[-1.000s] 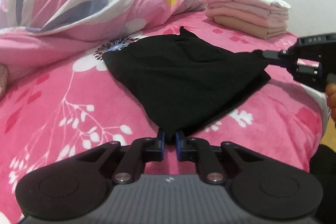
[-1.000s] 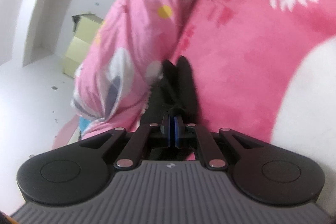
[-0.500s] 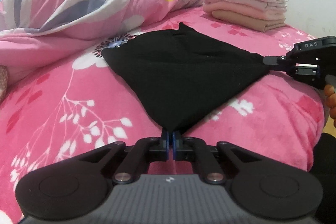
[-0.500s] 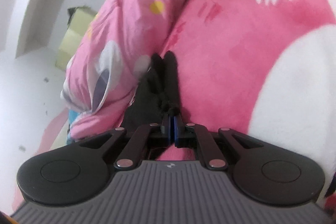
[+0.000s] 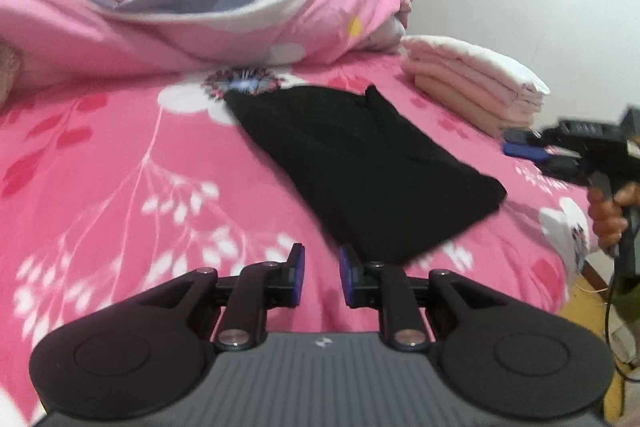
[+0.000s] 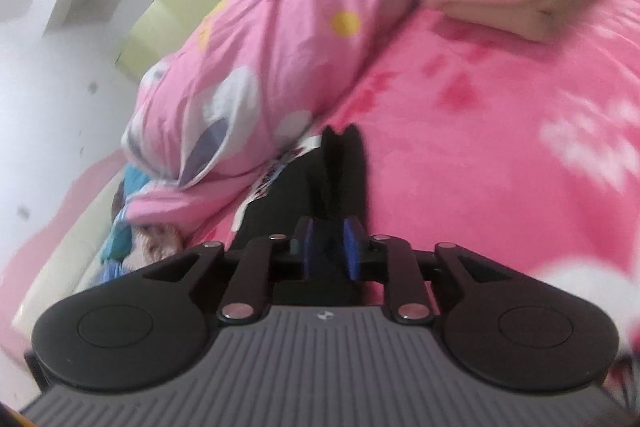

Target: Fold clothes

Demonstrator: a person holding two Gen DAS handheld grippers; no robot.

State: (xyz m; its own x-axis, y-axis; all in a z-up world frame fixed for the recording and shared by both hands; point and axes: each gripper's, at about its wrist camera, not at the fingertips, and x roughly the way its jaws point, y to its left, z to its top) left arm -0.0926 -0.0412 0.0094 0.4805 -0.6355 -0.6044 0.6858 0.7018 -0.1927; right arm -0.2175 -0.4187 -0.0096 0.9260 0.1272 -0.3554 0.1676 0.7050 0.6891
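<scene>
- Now your left tool point(image 5: 321, 274) is standing slightly parted after just opening, gripping nothing.
- Your right tool point(image 6: 329, 247) is likewise just opening, pads apart (black cloth is showing behind the gap, unpressed).
- Lying flat on the pink bed point(image 5: 120, 179), the black garment point(image 5: 360, 163) is sitting near the folded stack point(image 5: 472, 83).

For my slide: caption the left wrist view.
Open left gripper just short of black garment lying on pink bed.

Black garment point(image 5: 360, 167) — folded (flat) on bedspread point(image 5: 120, 187)
</scene>
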